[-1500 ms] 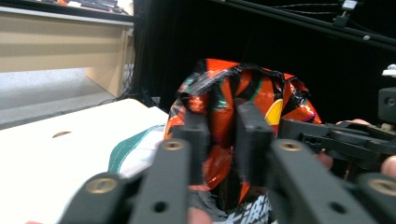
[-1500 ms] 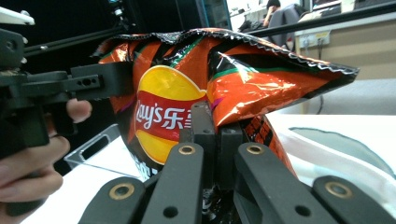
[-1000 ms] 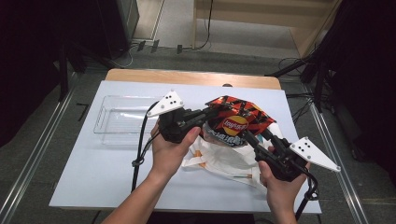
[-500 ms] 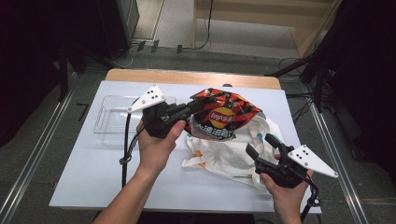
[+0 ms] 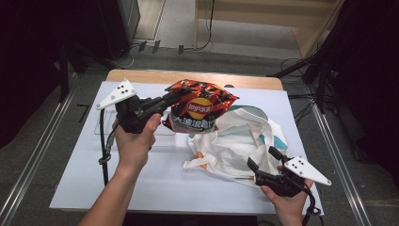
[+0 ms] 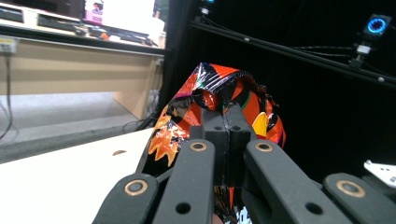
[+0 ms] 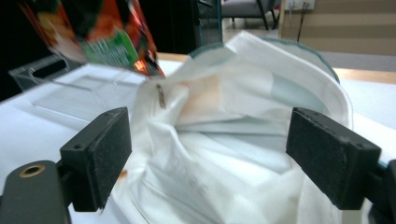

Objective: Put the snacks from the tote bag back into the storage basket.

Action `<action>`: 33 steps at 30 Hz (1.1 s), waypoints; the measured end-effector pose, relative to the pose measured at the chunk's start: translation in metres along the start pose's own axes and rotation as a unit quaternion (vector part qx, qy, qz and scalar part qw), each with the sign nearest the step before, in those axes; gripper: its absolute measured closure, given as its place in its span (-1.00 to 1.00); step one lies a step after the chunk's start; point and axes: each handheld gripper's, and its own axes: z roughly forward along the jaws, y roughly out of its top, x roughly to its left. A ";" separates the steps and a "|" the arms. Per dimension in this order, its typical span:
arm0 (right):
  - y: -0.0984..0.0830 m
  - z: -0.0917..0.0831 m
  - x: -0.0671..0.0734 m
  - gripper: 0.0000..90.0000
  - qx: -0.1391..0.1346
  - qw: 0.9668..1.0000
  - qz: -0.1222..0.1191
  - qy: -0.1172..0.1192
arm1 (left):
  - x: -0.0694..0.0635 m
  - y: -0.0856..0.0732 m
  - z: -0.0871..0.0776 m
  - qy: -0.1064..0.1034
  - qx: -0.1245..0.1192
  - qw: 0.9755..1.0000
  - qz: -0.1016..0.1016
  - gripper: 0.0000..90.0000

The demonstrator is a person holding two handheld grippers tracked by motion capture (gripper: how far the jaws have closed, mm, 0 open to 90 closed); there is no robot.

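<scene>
The left gripper (image 5: 165, 100) clamps the edge of a chip bag (image 5: 200, 106), held clear above the table (image 5: 155, 188). The right gripper (image 5: 266, 159), jaws just opened wide, sits at the crumpled white bag (image 5: 235, 141), its cloth between them unpinched. A clear tray (image 5: 106, 125) lies empty beneath the left hand (image 5: 134, 141); dark room beyond.

We take this for a lab: black curtains (image 5: 28, 56), floor cables (image 5: 207, 28), a mounted camera (image 6: 376, 24), white worktop (image 5: 155, 188)

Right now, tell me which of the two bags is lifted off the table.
The red chip bag, pinched in the left claw above the table. The white cloth bag lies crumpled on the tabletop.
</scene>
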 end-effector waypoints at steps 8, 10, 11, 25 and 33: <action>-0.013 -0.004 -0.009 -0.68 0.010 1.000 0.009 -0.008 | 0.023 0.005 -0.021 0.023 -0.012 1.000 -0.007 1.00; -0.014 -0.005 -0.010 -0.68 0.011 1.000 0.012 -0.007 | 0.029 0.006 -0.025 0.027 -0.017 0.999 -0.010 1.00; -0.015 -0.005 -0.011 -0.68 0.010 1.000 0.011 -0.010 | 0.031 0.006 -0.027 0.028 -0.019 0.999 -0.011 1.00; -0.020 -0.004 -0.011 -0.68 0.017 1.000 0.013 -0.013 | 0.066 0.013 -0.057 0.062 -0.035 0.997 -0.019 1.00; -0.023 -0.001 -0.009 -0.68 0.025 1.000 0.014 -0.010 | 0.088 0.006 -0.067 0.075 -0.035 0.996 -0.028 1.00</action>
